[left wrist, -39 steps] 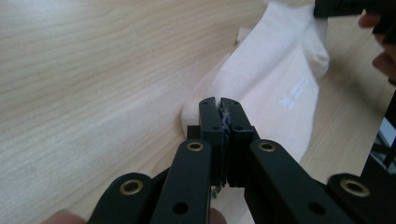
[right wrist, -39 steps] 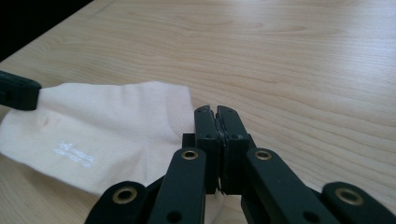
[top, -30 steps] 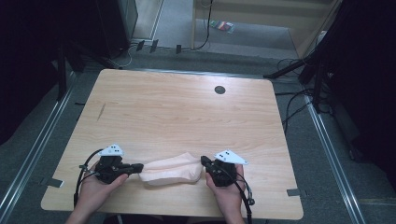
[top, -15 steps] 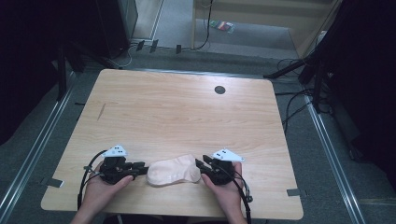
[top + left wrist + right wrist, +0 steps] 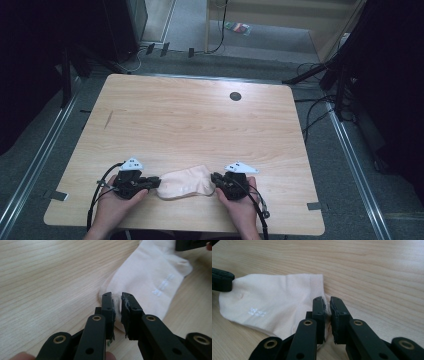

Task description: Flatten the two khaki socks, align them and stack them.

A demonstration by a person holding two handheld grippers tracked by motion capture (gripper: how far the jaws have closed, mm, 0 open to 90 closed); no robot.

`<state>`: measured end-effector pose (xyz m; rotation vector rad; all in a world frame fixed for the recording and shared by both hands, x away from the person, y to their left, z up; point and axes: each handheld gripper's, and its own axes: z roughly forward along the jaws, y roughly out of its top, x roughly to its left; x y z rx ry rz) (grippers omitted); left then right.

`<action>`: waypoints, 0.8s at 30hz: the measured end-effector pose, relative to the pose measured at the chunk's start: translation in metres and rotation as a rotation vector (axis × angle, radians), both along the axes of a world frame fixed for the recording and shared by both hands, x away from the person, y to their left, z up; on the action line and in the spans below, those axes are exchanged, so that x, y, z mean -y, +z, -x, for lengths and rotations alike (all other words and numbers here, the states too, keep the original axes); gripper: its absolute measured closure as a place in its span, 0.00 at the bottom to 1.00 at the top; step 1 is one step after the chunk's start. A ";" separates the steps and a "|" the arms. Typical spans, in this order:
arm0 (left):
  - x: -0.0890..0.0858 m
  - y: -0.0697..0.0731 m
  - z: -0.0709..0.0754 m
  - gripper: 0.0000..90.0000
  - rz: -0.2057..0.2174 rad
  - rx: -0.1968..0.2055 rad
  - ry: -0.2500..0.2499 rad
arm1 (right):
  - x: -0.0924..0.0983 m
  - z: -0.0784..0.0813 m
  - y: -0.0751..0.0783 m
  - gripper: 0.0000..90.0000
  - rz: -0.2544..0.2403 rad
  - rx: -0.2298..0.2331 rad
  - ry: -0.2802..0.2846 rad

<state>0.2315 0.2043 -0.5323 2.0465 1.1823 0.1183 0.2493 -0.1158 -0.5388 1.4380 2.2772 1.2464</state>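
At six o'clock on the table (image 5: pixel 200 120), my left hand-held gripper (image 5: pixel 154 183) and right hand-held gripper (image 5: pixel 216 179), jaws just narrowed, each pinched an end of the sock (image 5: pixel 185 182), folding not yet done.

A pale pink sock (image 5: pixel 185 183) lies flat, slightly bunched, near the table's (image 5: pixel 200 125) front edge.

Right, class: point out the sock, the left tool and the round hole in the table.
sock (image 5: pixel 182 183), high view, middle of its fabric.
left tool (image 5: pixel 117 301), left gripper view, between its tips.
round hole (image 5: pixel 235 96), high view, its centre.
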 end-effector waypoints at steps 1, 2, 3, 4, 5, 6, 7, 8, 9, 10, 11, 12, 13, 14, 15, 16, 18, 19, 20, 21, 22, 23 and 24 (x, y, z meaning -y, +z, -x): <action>0.000 0.000 0.000 0.89 0.000 0.000 0.000 | 0.000 0.001 -0.001 0.93 0.001 -0.005 -0.001; 0.001 -0.002 -0.001 0.89 -0.030 0.008 0.008 | -0.001 0.001 -0.002 0.94 0.007 -0.010 -0.001; 0.002 -0.003 -0.001 0.89 -0.042 0.013 0.009 | -0.001 0.002 -0.002 0.94 0.014 -0.013 -0.001; 0.002 -0.003 -0.001 0.88 -0.042 0.013 0.009 | -0.002 0.002 -0.003 0.94 0.017 -0.018 -0.003; 0.002 -0.004 -0.002 0.87 -0.058 0.032 0.018 | -0.002 0.003 -0.003 0.95 0.020 -0.019 -0.002; 0.002 -0.004 -0.003 0.86 -0.067 0.042 0.023 | -0.002 0.003 -0.003 0.95 0.023 -0.017 -0.003; 0.002 -0.004 -0.003 0.86 -0.067 0.042 0.023 | -0.002 0.003 -0.003 0.95 0.023 -0.017 -0.003; 0.003 -0.005 -0.004 0.85 -0.082 0.059 0.026 | -0.002 0.003 -0.002 0.96 0.031 -0.017 -0.008; 0.003 -0.005 -0.004 0.84 -0.083 0.067 0.031 | -0.002 0.004 -0.002 0.96 0.034 -0.013 -0.008; 0.003 -0.005 -0.004 0.81 -0.083 0.067 0.031 | -0.002 0.004 -0.002 0.95 0.032 -0.011 -0.008; 0.002 -0.005 -0.005 0.81 -0.086 0.080 0.042 | -0.002 0.004 -0.002 0.95 0.032 -0.011 -0.008; 0.002 -0.004 -0.004 0.75 -0.072 0.085 0.054 | -0.002 0.005 -0.001 0.91 0.024 -0.011 -0.011; 0.000 -0.002 -0.003 0.74 -0.049 0.093 0.056 | -0.001 0.005 0.000 0.81 0.012 -0.001 -0.018; -0.002 0.003 0.000 0.74 -0.012 0.107 0.056 | 0.001 0.007 0.003 0.76 -0.004 0.010 -0.040; -0.002 0.003 0.000 0.74 -0.012 0.107 0.056 | 0.001 0.007 0.003 0.76 -0.004 0.010 -0.040; -0.002 0.010 0.004 0.78 0.037 0.125 0.037 | 0.004 0.011 0.008 0.76 -0.025 0.024 -0.056; 0.000 0.012 0.005 0.82 0.068 0.104 -0.023 | 0.007 0.014 0.010 0.77 -0.040 0.026 -0.064; 0.000 0.012 0.005 0.84 0.068 0.104 -0.023 | 0.007 0.014 0.010 0.77 -0.040 0.026 -0.064; 0.003 0.011 0.006 0.84 0.068 0.095 -0.043 | 0.008 0.016 0.010 0.77 -0.045 0.013 -0.062; 0.008 0.006 0.006 0.86 0.029 0.084 -0.056 | 0.007 0.017 0.007 0.77 -0.036 0.002 -0.058; 0.009 0.001 0.005 0.86 0.005 0.078 -0.061 | 0.006 0.016 0.006 0.77 -0.032 0.004 -0.056; 0.011 -0.002 0.004 0.85 -0.004 0.071 -0.066 | 0.006 0.015 0.004 0.78 -0.027 0.004 -0.064; 0.011 -0.003 0.004 0.85 -0.017 0.071 -0.068 | 0.006 0.013 0.002 0.81 -0.028 0.000 -0.064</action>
